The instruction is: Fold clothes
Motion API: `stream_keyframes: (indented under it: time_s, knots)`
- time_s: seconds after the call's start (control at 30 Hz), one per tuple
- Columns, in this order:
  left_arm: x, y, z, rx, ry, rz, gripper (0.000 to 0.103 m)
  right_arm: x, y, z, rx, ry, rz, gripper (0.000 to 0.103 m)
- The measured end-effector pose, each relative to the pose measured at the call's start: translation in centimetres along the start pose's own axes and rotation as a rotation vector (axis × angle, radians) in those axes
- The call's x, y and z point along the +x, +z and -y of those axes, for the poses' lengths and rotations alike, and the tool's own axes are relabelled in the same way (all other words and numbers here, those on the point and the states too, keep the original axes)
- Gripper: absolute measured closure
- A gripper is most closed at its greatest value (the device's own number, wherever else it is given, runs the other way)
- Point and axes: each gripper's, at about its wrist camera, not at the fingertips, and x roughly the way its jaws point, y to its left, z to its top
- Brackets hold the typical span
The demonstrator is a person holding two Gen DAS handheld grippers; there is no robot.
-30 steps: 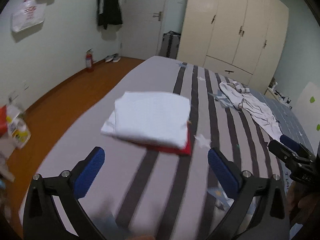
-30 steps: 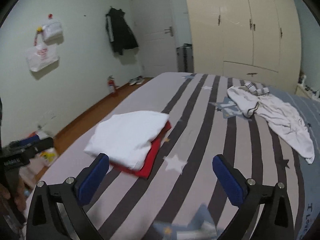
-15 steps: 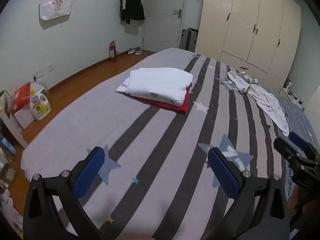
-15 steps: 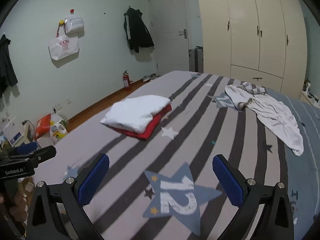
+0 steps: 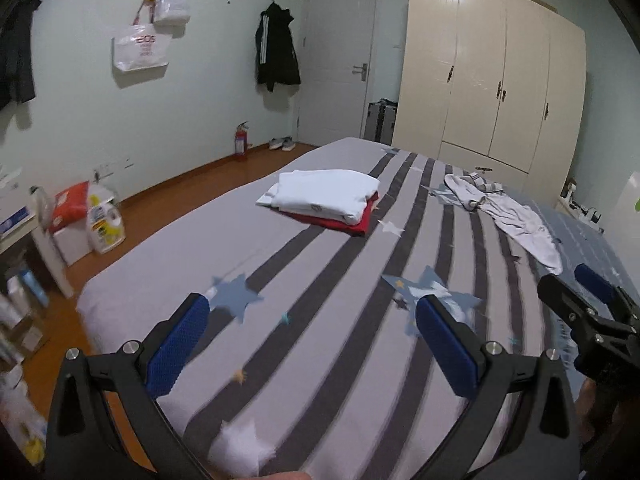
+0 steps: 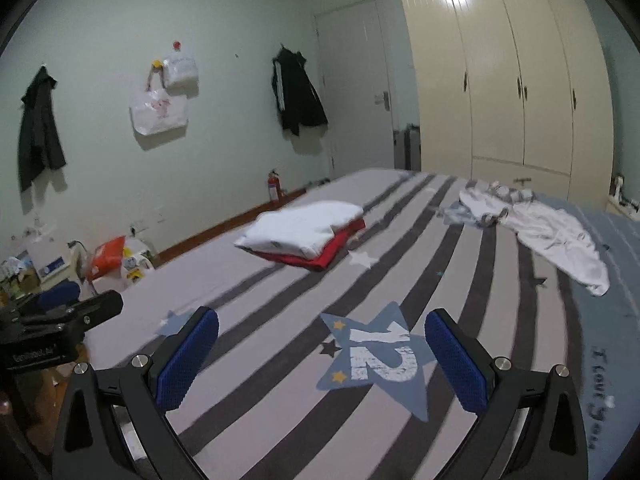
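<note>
A folded white garment (image 5: 324,196) (image 6: 300,226) lies on top of a folded red garment (image 5: 340,224) (image 6: 320,258) in the middle of the striped bed (image 5: 320,320) (image 6: 260,312). An unfolded white garment (image 5: 508,212) (image 6: 548,232) sprawls at the far right of the bed. My left gripper (image 5: 310,338) is open over the near end of the bed, far from the stack, with nothing between its blue pads. My right gripper (image 6: 322,354) is open too, above a blue star print, and holds nothing.
A cream wardrobe (image 5: 492,88) stands behind the bed, with a white door (image 5: 340,68) to its left. A dark jacket (image 5: 278,56) and bags (image 5: 140,46) hang on the wall. A fire extinguisher (image 5: 240,142), boxes and bottles (image 5: 88,220) sit on the wooden floor at left.
Both grippers have pulled back from the folded stack toward the near end of the bed and risen. The stack now sits far ahead. Both stay open.
</note>
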Motion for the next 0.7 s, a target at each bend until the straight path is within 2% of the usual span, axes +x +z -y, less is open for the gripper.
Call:
stream_keyframes:
  time_s: [0.07, 0.13, 0.23, 0.4, 0.57, 0.7]
  knots:
    - [-3.7, 0.3, 1.0, -0.002, 0.022, -0.036, 0.001, -4.0, 1.2, -1.0, -0.022, -0.015, -0.003, 0.001]
    - [-8.1, 0.8, 1.6, -0.011, 0.007, -0.030, 0.001, -7.3, 2.2, -1.8, -0.034, 0.004, -0.035, 0.001]
    - [-13.1, 0.9, 2.5, -0.013, 0.003, 0.013, 0.001, -11.9, 3.4, -2.7, -0.053, 0.020, -0.058, 0.001]
    - [-20.4, 0.8, 3.3, -0.031, 0.006, 0.079, 0.001, -19.2, 5.2, -2.6, -0.028, 0.037, -0.014, 0.001]
    - [-23.7, 0.6, 4.5, -0.025, -0.002, 0.111, 0.001, -24.0, 5.9, -3.1, -0.045, 0.034, 0.020, 0.001]
    - [-24.7, 0.3, 5.4, -0.023, -0.003, 0.120, 0.001, -25.9, 6.0, -3.7, -0.057, 0.047, 0.036, 0.001]
